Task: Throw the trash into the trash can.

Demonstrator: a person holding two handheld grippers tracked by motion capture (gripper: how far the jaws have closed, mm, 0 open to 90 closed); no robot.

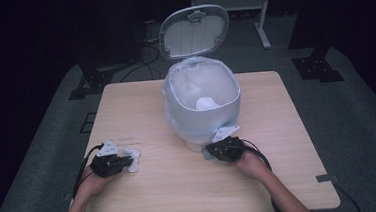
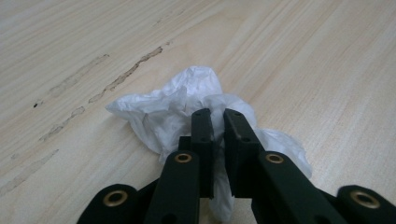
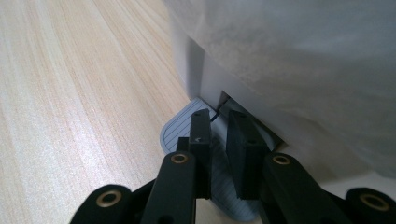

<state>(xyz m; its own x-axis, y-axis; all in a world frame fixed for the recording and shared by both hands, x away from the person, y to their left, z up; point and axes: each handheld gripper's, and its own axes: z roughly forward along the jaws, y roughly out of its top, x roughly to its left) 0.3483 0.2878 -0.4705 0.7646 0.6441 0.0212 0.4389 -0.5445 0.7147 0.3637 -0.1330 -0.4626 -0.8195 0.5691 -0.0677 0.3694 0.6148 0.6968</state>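
A crumpled white tissue lies on the wooden table at its front left, seen from above as a small white wad. My left gripper is shut on it, with the paper pinched between the pads; from above the gripper sits just left of the wad. A pale pedal bin lined with a clear bag stands mid-table, its lid tipped up. My right gripper is shut and rests on the grey ribbed pedal at the bin's foot.
Another white wad lies inside the bin. Bare table top stretches between the two hands and along the front edge. Beyond the table, dark stands and cables sit on the grey floor.
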